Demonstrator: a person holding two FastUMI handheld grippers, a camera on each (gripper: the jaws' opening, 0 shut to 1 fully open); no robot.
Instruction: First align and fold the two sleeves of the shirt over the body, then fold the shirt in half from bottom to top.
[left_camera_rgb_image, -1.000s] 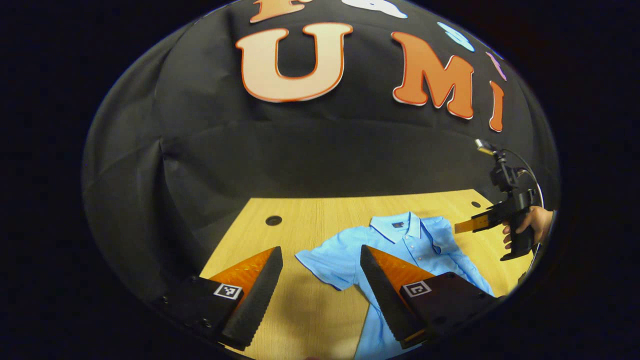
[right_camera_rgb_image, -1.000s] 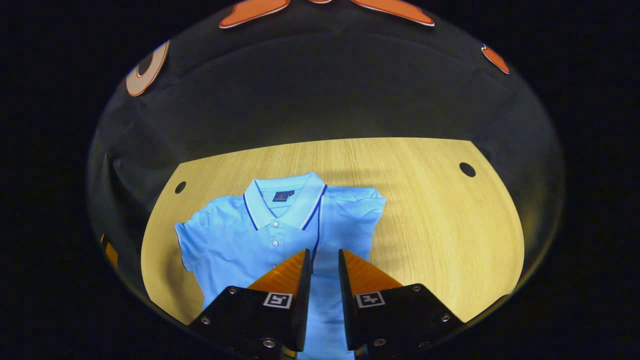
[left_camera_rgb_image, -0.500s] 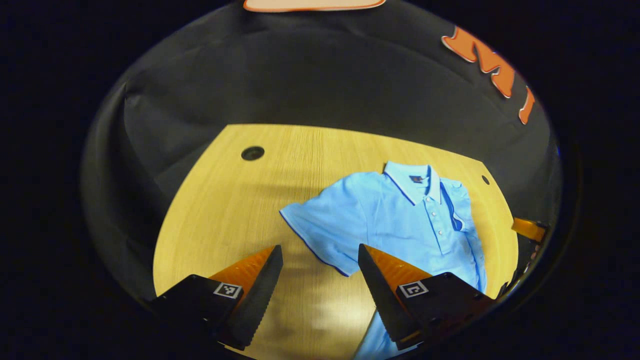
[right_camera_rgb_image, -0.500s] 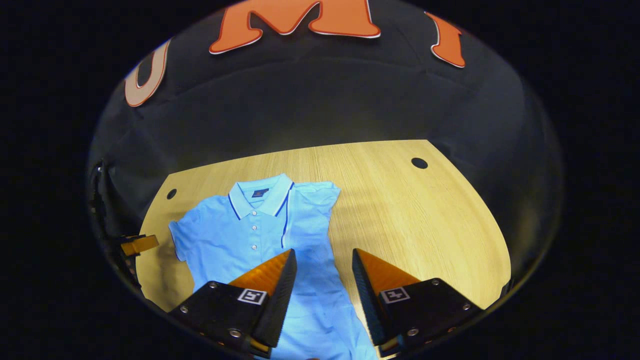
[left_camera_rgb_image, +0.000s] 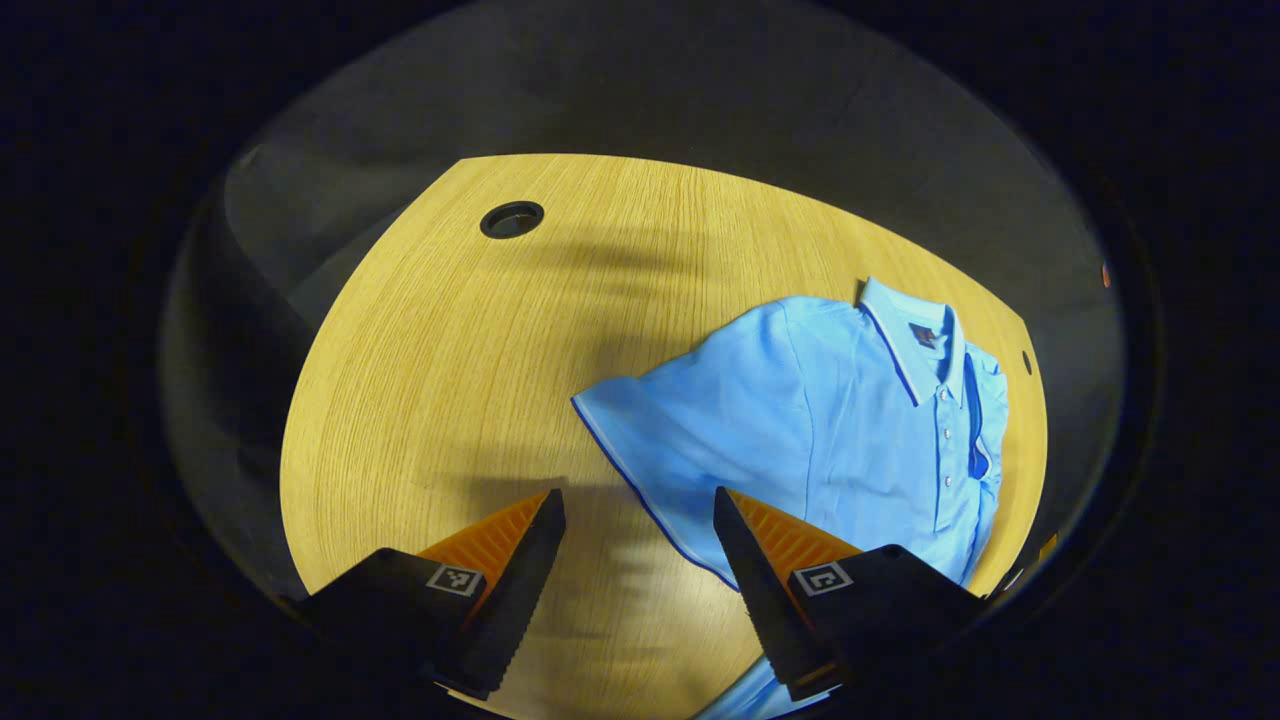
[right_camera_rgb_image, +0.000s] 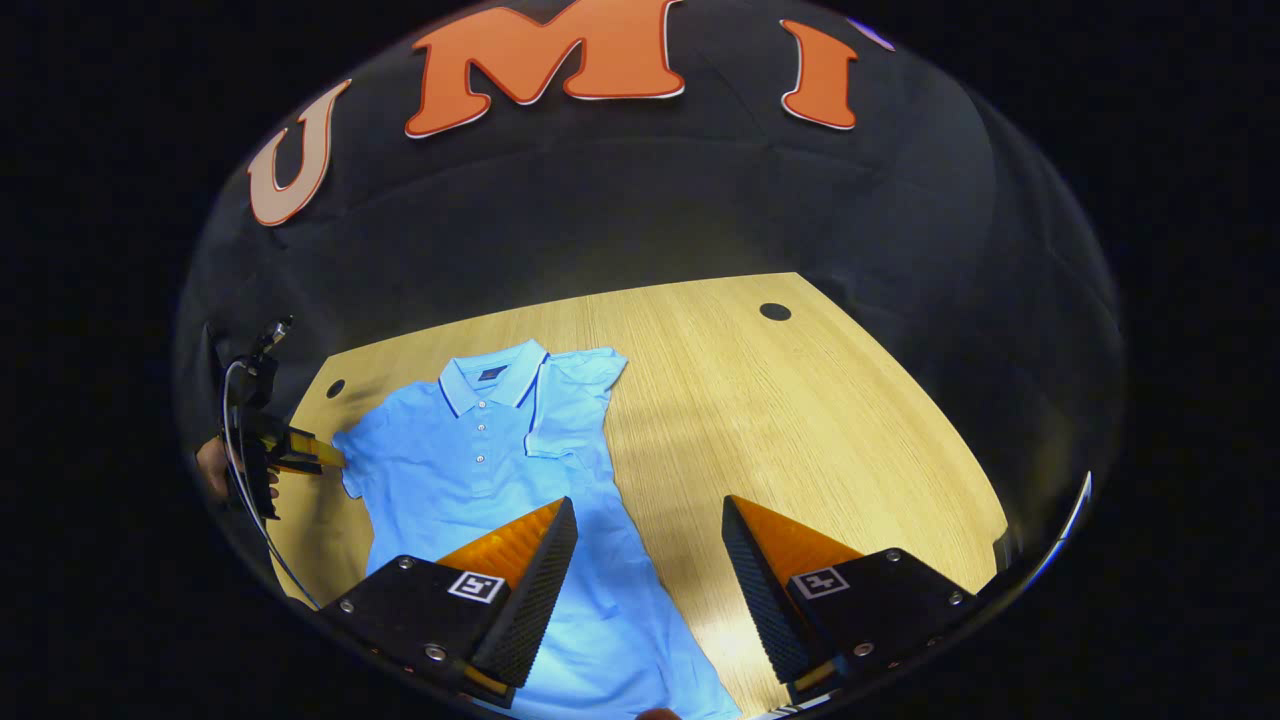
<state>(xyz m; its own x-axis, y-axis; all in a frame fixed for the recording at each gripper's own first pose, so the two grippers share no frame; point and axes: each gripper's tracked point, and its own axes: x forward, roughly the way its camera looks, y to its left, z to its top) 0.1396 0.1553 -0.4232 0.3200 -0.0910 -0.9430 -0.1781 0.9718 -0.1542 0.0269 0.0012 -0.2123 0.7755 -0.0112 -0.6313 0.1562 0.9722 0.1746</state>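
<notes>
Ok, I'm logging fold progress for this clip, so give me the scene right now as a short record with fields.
garment: light blue polo shirt, lying flat, collar toward the far edge
surface: wooden table
one sleeve: already folded over the body
other sleeve: spread out on the table, not yet folded
bottom-to-top fold: not done
left gripper: open, hovering at the spread sleeve's edge
right gripper: open, over the shirt's lower edge and the table, holding nothing
</notes>
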